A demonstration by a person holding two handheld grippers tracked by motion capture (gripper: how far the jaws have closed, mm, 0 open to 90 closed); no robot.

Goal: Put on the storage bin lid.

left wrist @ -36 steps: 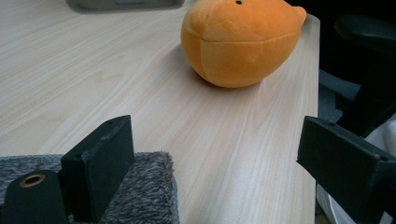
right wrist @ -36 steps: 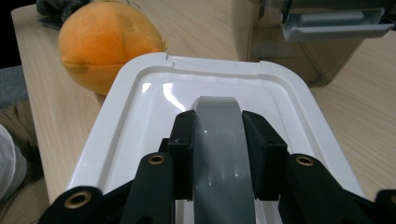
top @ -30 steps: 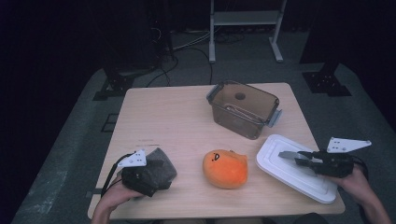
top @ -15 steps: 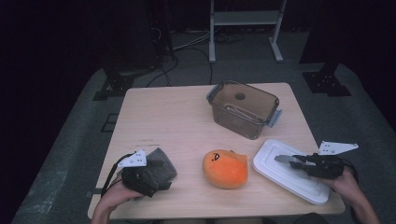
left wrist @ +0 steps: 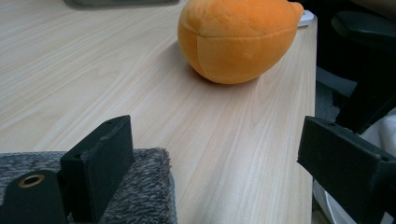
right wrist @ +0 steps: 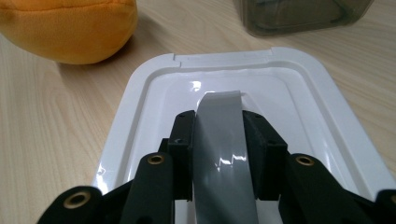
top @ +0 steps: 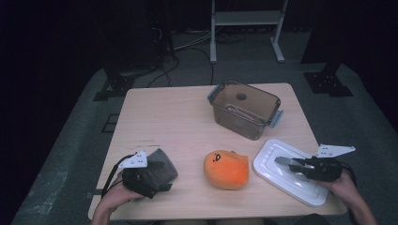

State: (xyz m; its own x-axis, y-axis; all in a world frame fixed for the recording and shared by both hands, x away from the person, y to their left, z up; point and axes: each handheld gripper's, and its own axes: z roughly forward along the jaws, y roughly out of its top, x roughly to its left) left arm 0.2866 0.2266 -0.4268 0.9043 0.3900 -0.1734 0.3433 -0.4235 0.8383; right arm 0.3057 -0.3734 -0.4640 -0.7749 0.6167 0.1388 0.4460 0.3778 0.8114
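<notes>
The white lid (top: 287,171) is a glossy rounded rectangle with a raised rim, lying flat at the near right of the desk (top: 173,126), its grey handle strip (right wrist: 223,140) running down the middle. The right gripper (top: 287,162) has its fingers closed on that strip, plain in the right gripper view. The high view adds the brown container (top: 244,108) farther back. The left gripper (left wrist: 224,158) rests with fingers wide apart, one on a grey cloth (left wrist: 140,196), facing the orange plush toy (left wrist: 236,39).

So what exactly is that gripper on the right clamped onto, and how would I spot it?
Start at the wooden table and go to its near right corner, where a flat white lid lies. Along the lid's middle runs a grey handle strip, and the right gripper is shut on it. Unlike the soft orange plush toy beside it, the strip is thin, grey and glossy.
</notes>
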